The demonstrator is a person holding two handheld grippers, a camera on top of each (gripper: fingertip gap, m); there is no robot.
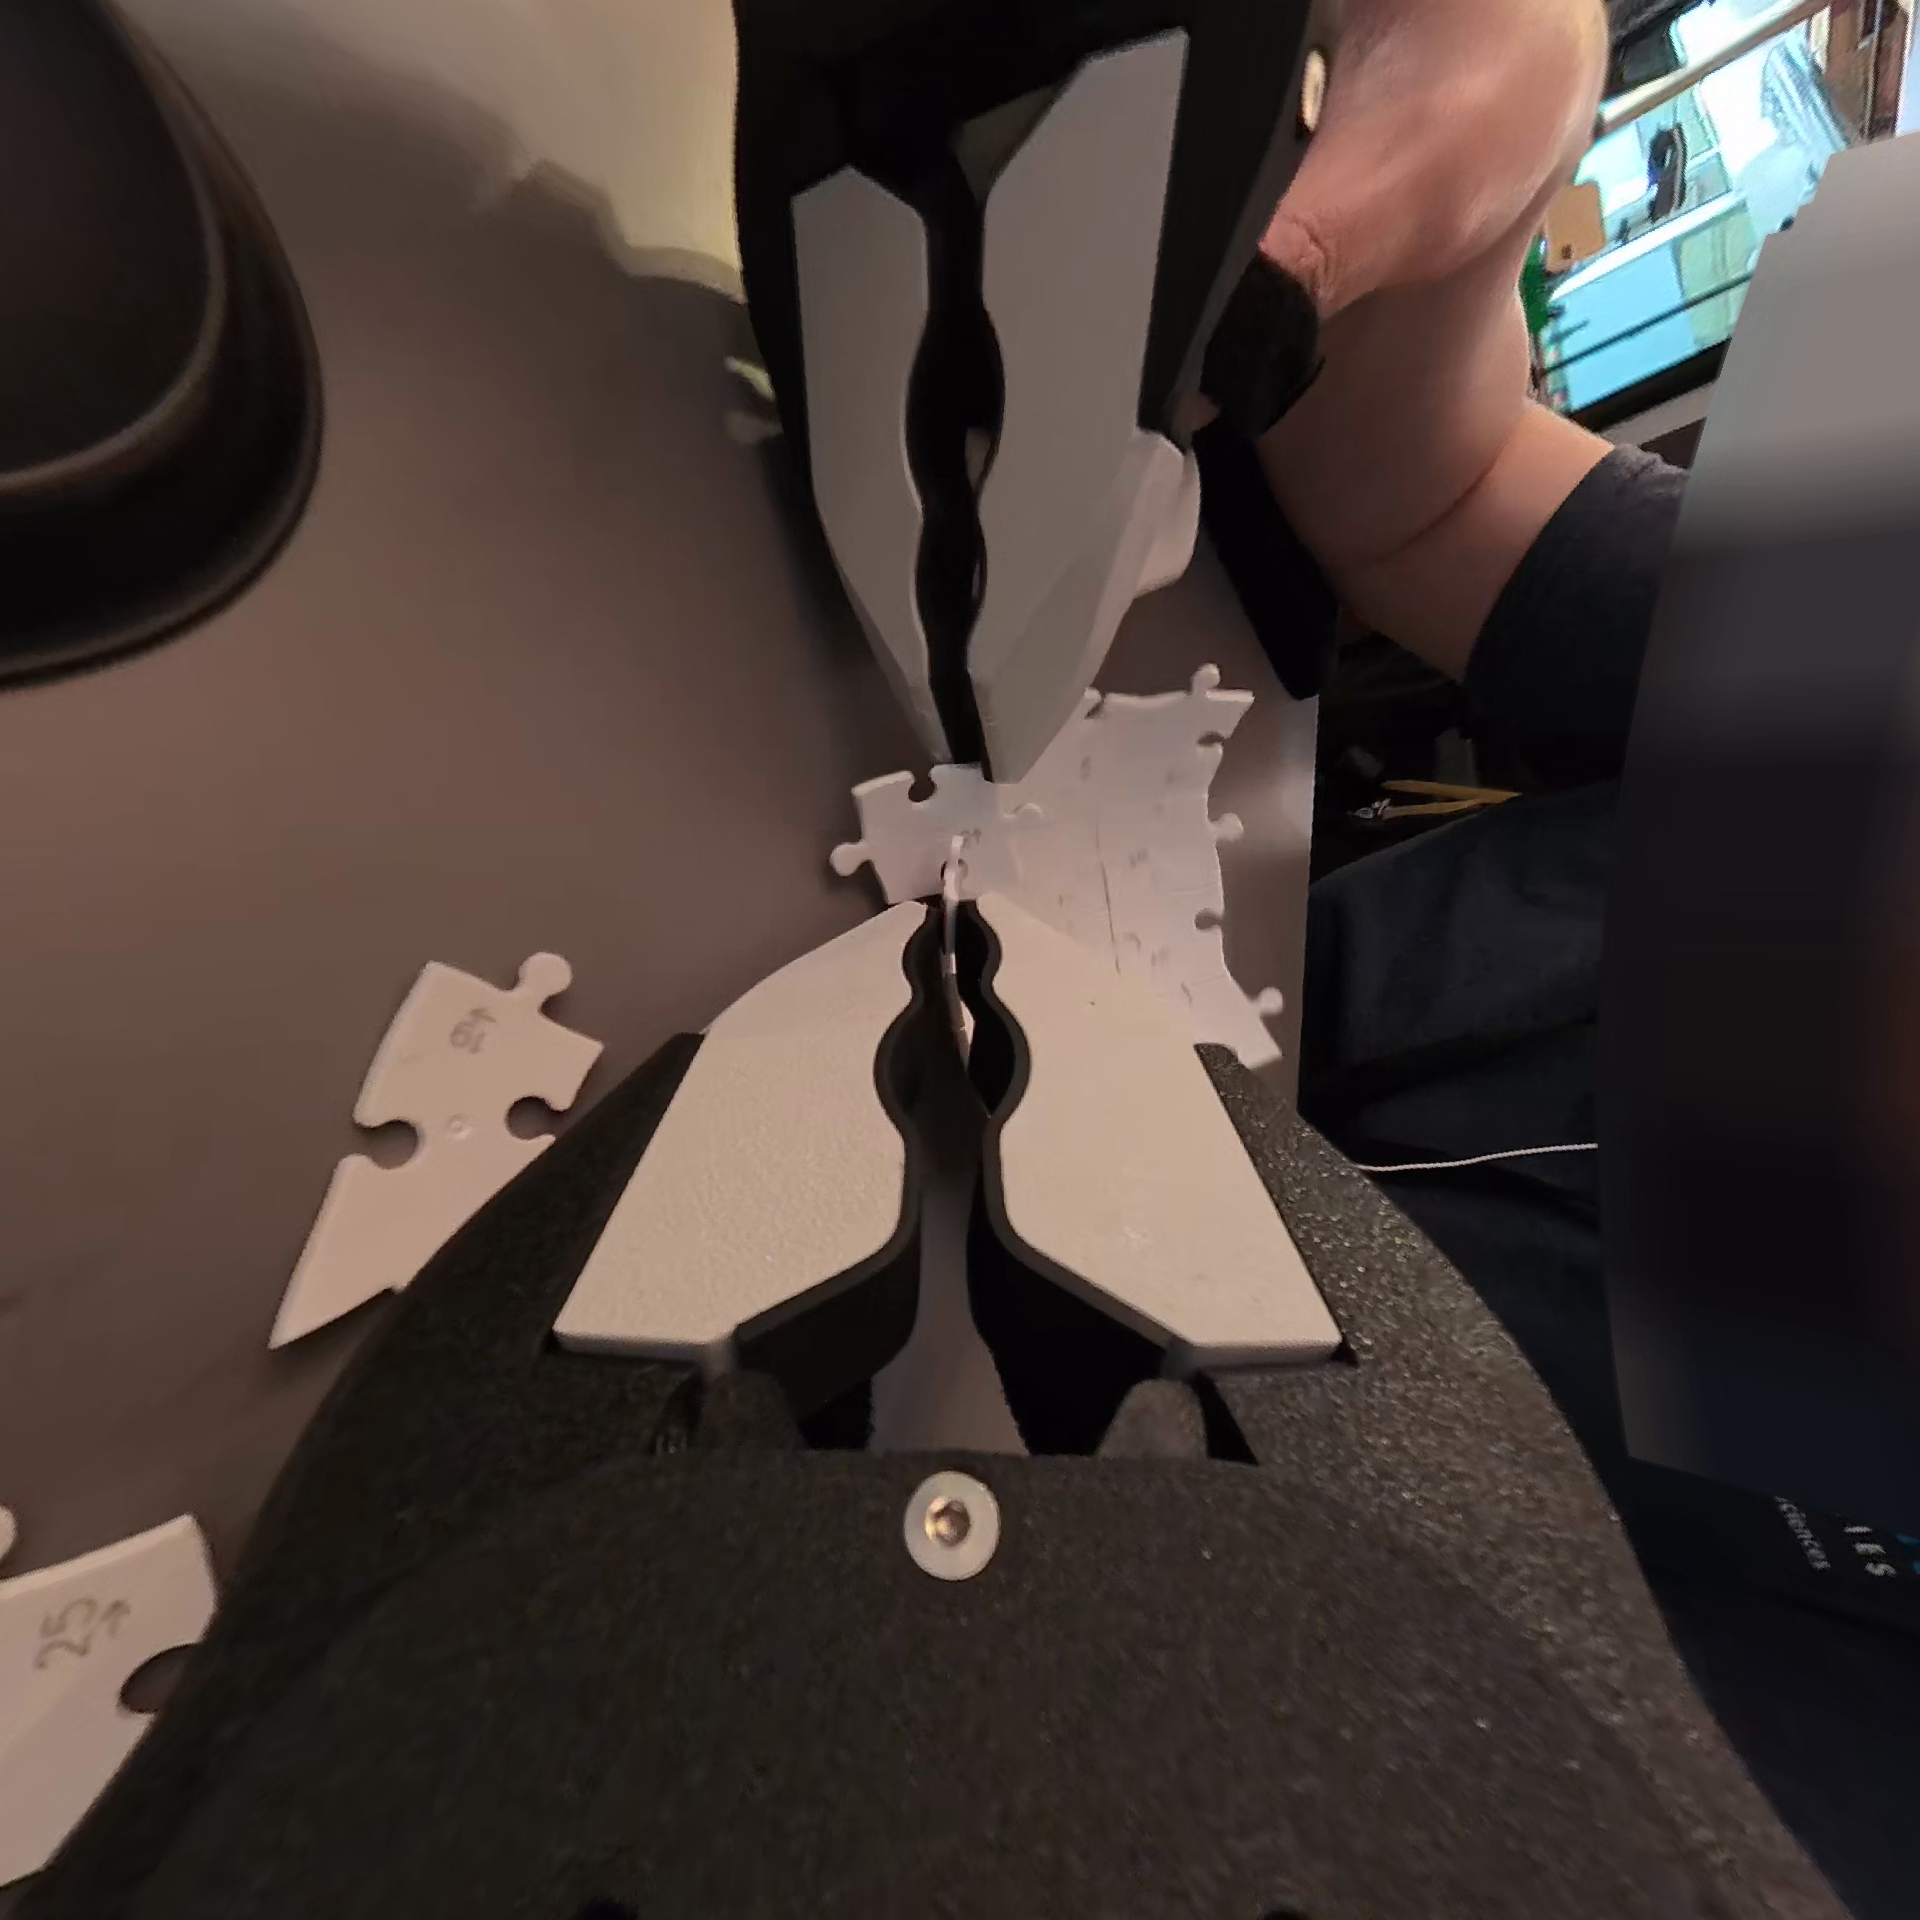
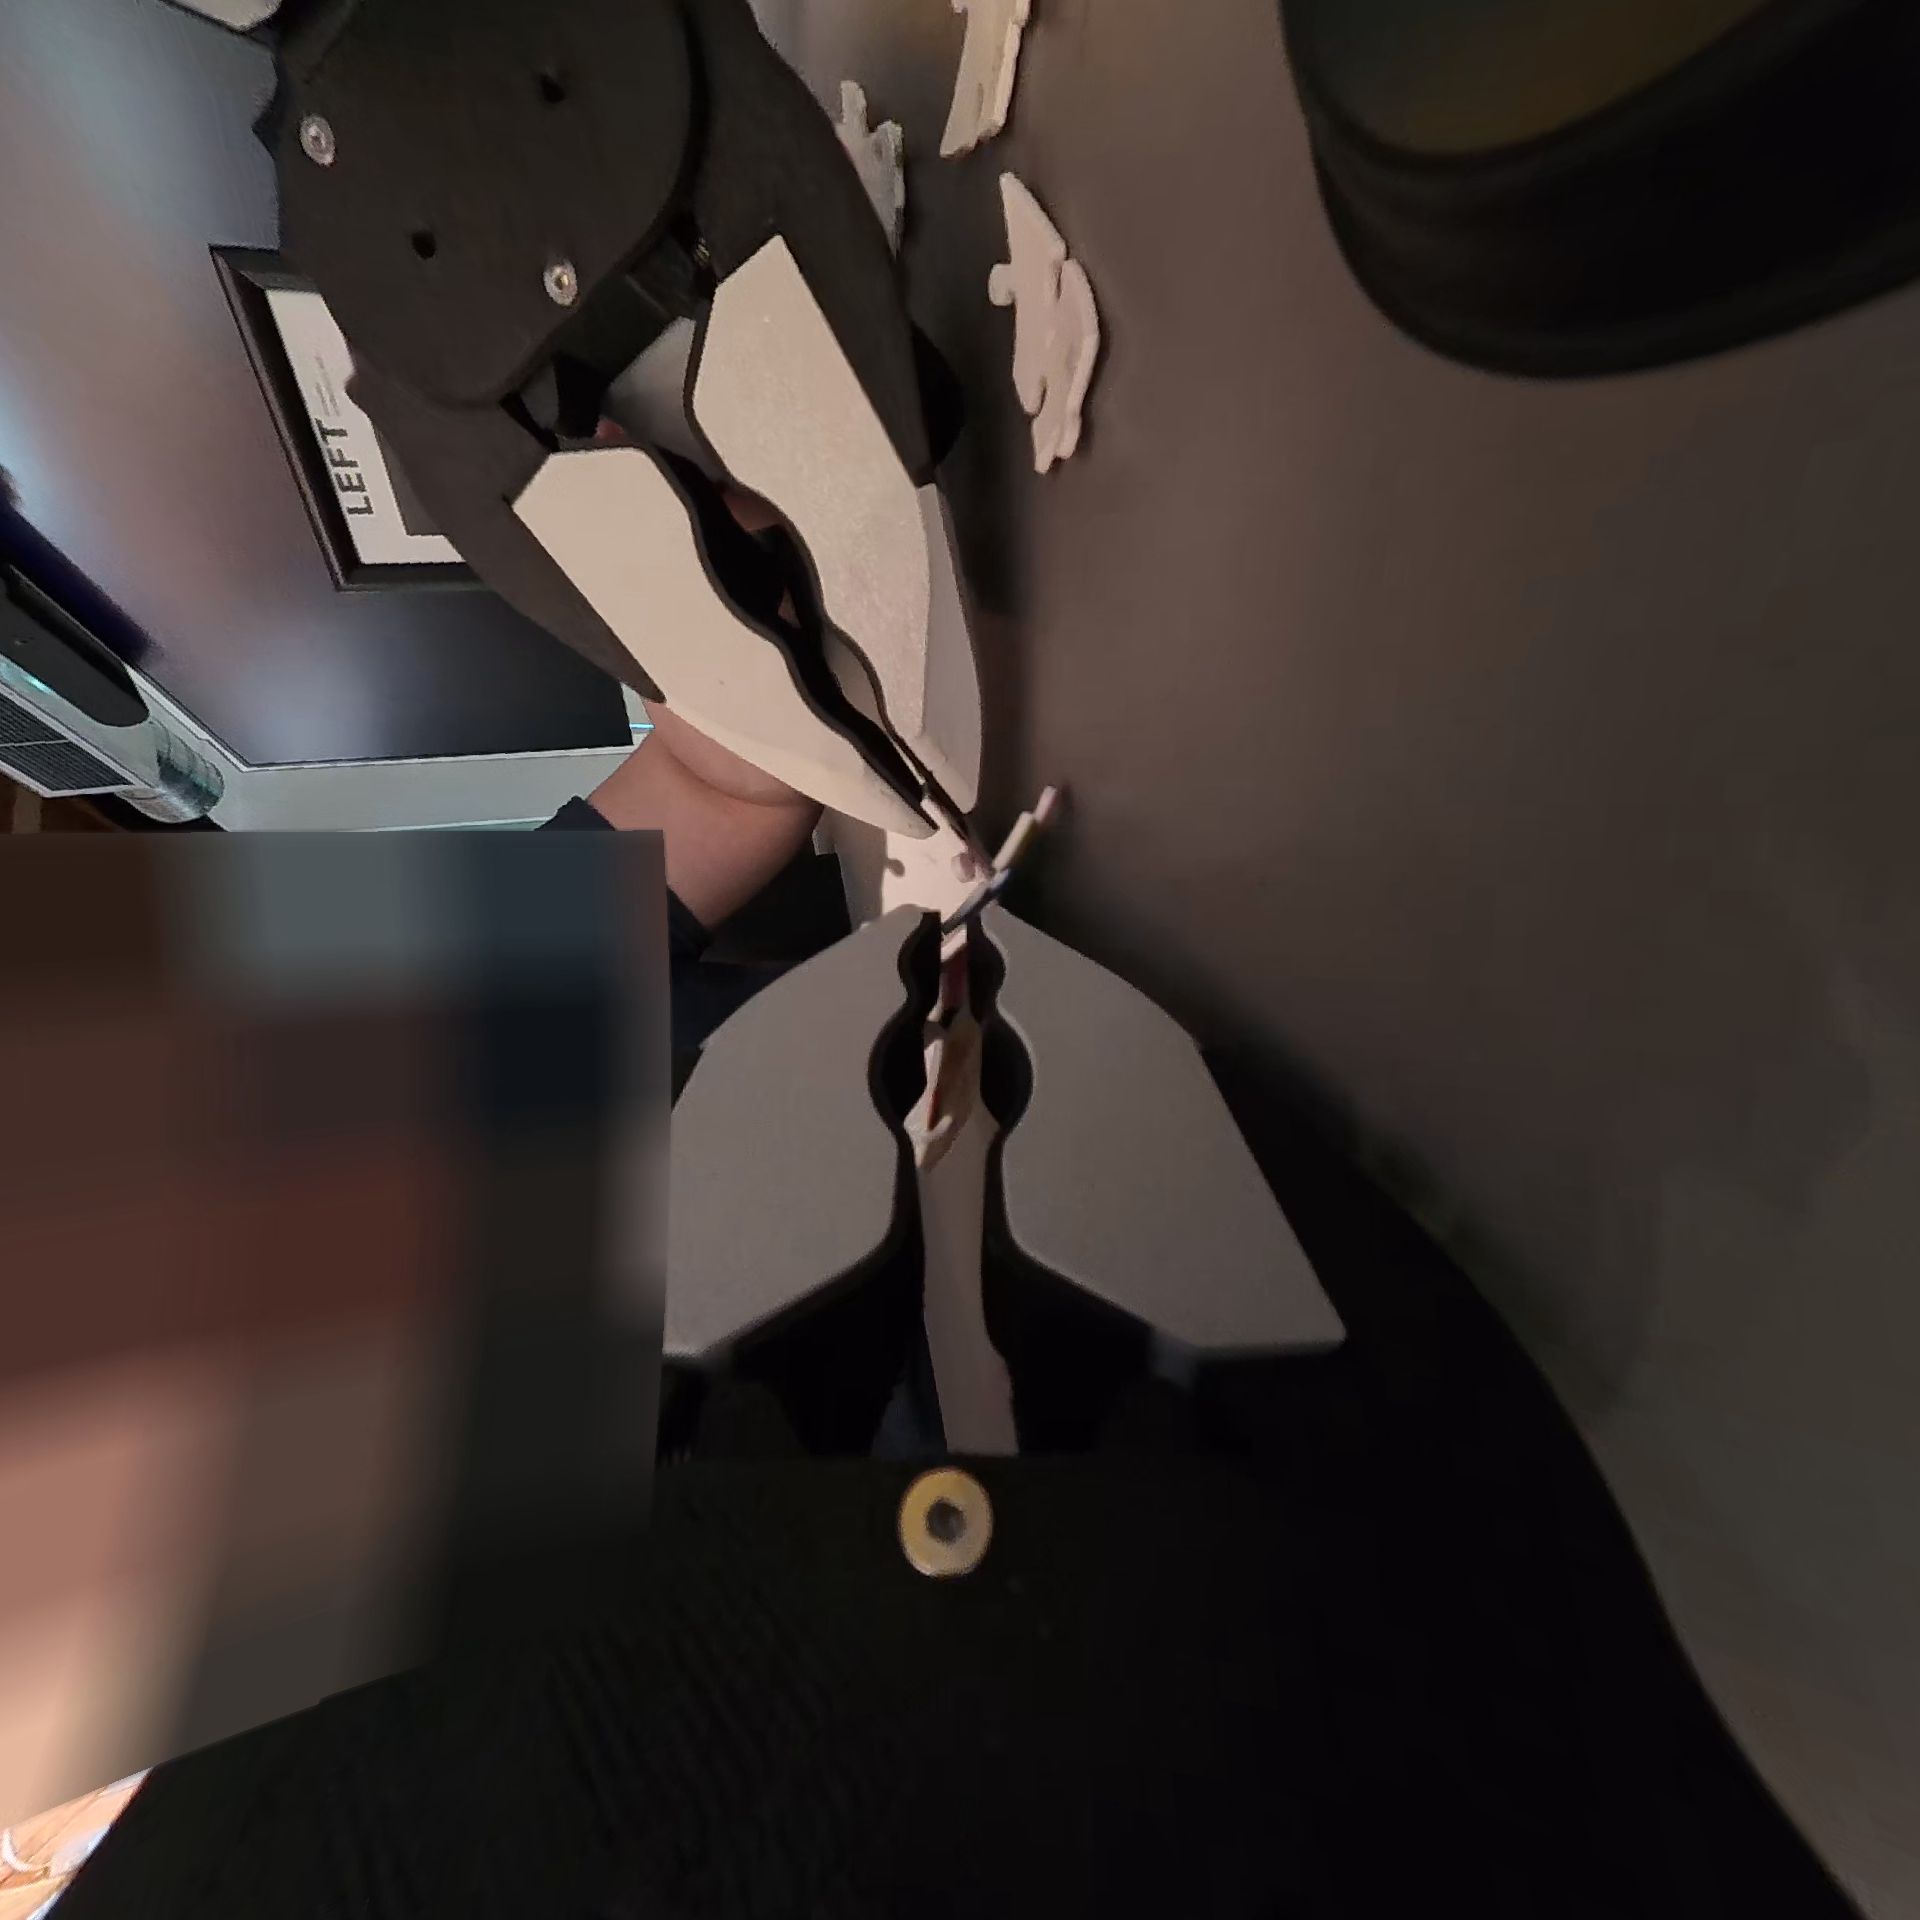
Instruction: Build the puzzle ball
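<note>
Above the dark grey matte surface [image 1: 540, 675], my left tool [image 1: 948, 914] is pinched closed on a thin white puzzle piece [image 1: 952, 940] held edge-on between its pale fingertips. My right tool [image 1: 961, 753] comes from the opposite side, its tips clamped on the joined cluster of curved white puzzle pieces [image 1: 1132, 862], which hangs between the two tools, off the surface. In the right wrist view, the cluster [image 2: 940, 1049] runs edge-on between my right tool's [image 2: 948, 925] fingers, showing a coloured face, and the left tool [image 2: 940, 816] meets it tip to tip. Loose white jigsaw pieces lie flat on the surface: one wedge-shaped piece [image 1: 436, 1132] beside my left tool, another piece [image 1: 94, 1662] at the lower left corner. A large black curved rim [image 1: 239, 343] sits at the far left.
</note>
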